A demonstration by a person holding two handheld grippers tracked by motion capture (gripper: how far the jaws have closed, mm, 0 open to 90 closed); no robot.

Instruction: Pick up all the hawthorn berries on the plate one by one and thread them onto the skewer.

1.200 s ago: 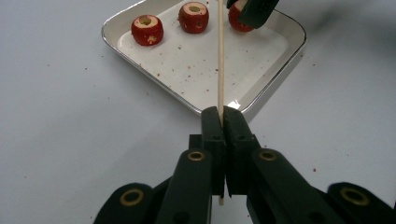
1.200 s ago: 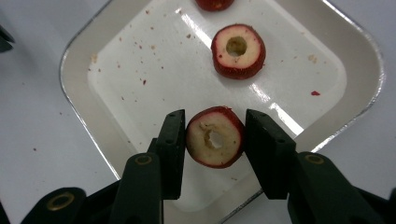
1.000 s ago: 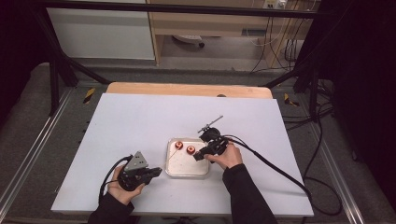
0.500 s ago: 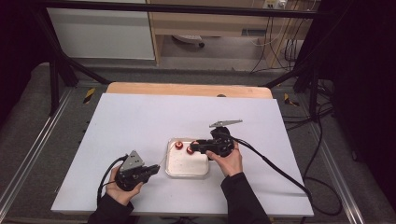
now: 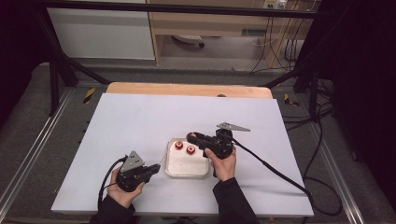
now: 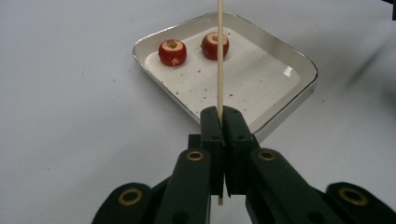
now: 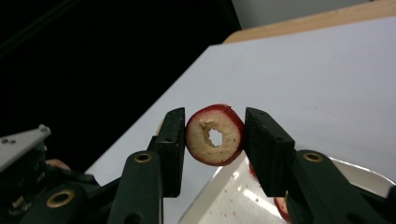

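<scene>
i have the left gripper (image 5: 148,171) on the table just left of the white tray (image 5: 187,169), its fingers (image 6: 211,126) pressed fully together on a thin wooden skewer (image 6: 219,56) that points over the tray. my right gripper (image 5: 192,137) hovers above the tray's far right corner, fingers (image 7: 173,140) partly open and clamped on a cored red fruit piece (image 7: 215,134), its hole facing the camera. two more red fruit pieces (image 5: 185,147) lie inside the tray near its far edge.
</scene>
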